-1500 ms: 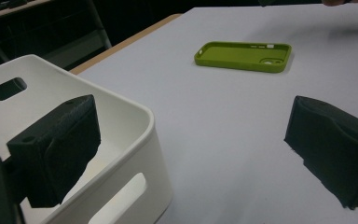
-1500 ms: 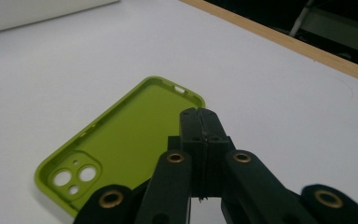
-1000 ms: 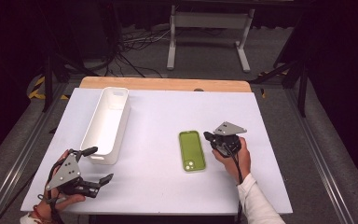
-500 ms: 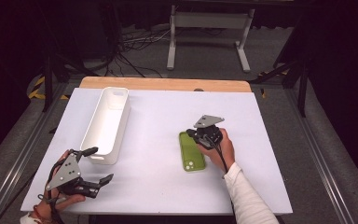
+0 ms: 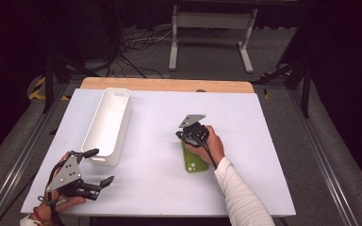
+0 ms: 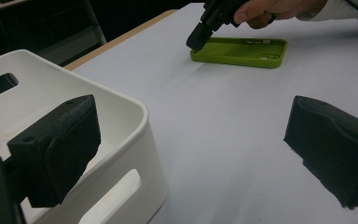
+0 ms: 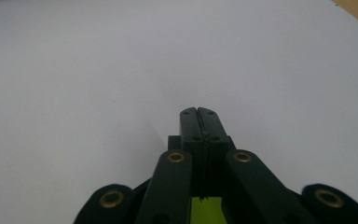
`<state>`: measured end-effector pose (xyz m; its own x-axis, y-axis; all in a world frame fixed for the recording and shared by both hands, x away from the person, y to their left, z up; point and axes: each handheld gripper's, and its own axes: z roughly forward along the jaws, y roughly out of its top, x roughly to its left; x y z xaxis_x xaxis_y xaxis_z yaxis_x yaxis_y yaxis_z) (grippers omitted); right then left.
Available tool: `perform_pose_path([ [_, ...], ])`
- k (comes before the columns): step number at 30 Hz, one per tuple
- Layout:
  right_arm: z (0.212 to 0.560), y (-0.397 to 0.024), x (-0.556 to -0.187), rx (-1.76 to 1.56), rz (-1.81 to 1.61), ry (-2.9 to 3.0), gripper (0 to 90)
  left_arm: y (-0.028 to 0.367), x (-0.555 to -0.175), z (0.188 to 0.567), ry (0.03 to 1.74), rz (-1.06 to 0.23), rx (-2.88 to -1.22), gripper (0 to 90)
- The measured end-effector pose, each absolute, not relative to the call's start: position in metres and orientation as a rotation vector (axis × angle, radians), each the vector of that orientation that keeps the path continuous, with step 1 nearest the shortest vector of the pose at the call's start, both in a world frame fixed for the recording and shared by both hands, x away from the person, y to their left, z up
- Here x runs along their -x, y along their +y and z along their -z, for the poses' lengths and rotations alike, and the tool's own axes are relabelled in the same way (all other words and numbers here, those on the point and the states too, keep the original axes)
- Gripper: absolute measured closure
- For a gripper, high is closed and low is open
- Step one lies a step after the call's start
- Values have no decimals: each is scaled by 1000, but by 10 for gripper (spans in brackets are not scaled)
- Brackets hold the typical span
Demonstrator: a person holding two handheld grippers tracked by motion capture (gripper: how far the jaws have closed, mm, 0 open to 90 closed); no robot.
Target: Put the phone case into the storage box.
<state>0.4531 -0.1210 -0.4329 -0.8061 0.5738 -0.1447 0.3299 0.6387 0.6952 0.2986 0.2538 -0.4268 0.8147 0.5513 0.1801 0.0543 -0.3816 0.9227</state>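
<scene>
Case (image 5: 194,162): green, flat on the worktop (image 5: 273,141), right of centre, long axis running near-to-far from the person. Right claw (image 5: 185,135) sits at its far end, low over that edge; contact can't be confirmed. Jaws pressed together, nothing between them, in the right gripper view (image 7: 199,114); a sliver of green shows under the claw body. The case extends back toward the person from the tips. Right hand is far nearer. Left claw (image 5: 96,165) spread wide, empty, well apart, beside the bin (image 5: 104,136).
</scene>
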Motion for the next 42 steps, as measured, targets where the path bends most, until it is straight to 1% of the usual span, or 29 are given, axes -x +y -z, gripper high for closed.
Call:
perform_pose_path([
  [11,444,-115,-463,-719,-894,2555,900,253,-299,428,453,-562,-1918,42],
  [16,446,-120,-467,-733,-847,2550,900,253,-299,428,453,-556,-1918,42],
  [28,444,-153,-472,-905,-832,2489,900,250,-300,429,443,-552,-1932,42],
  [35,443,-173,-470,-946,-826,2472,900,247,-300,429,437,-542,-1938,42],
  [42,443,-201,-464,-1014,-830,2442,900,244,-300,430,437,-539,-1941,42],
])
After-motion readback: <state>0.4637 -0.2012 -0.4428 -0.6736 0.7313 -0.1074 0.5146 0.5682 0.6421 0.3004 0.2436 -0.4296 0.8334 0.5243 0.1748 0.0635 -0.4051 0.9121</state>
